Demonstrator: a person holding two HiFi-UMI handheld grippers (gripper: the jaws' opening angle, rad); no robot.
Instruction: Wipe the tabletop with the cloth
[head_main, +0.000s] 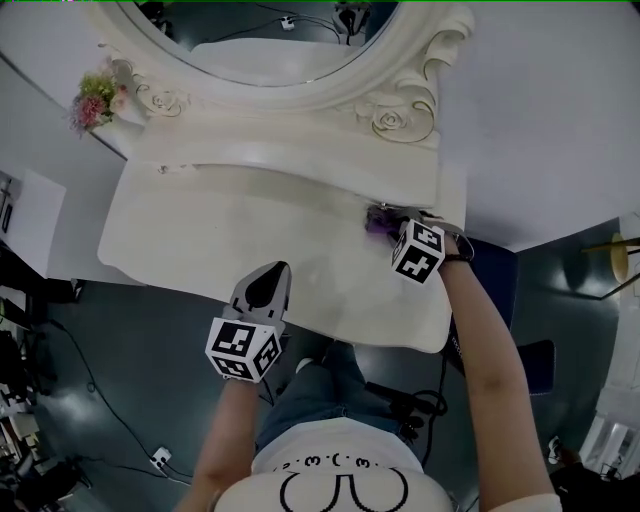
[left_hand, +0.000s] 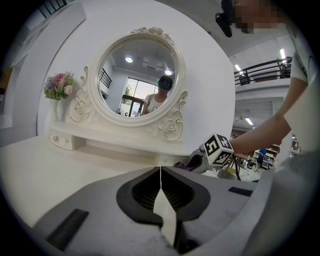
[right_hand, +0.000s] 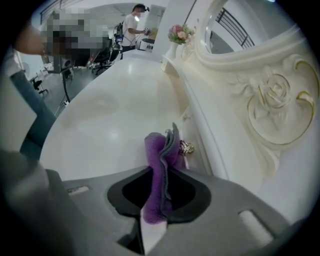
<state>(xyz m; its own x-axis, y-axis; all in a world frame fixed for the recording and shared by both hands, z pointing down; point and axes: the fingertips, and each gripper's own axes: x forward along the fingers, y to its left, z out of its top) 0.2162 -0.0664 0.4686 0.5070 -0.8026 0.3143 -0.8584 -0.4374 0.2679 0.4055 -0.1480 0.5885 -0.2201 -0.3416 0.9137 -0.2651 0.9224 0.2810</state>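
My right gripper (head_main: 392, 228) sits at the right of the head view, at the back of the tabletop (head_main: 200, 230) where it meets the low drawer ledge under the mirror (head_main: 280, 40). In the right gripper view its jaws are closed on a folded purple cloth (right_hand: 160, 150). The fold stands up between them, with its top edge just beside a small metal drawer knob (right_hand: 186, 147).

My left gripper (head_main: 270, 283) hangs over the front edge, lower centre of the head view. Its jaws are pressed together tip to tip with nothing between them.

I cannot read progress off the surface. The top looks evenly pale and glossy, with no streak or damp band to separate wiped from unwiped. Judging by where the cloth is, I put myself in the back right corner, with the broad stretch toward the flowers (head_main: 95, 100) at upper left left to cover.

I find no brand or legible lettering. The only print is the black-and-white square markers on the gripper cubes and a line drawing on my shirt.
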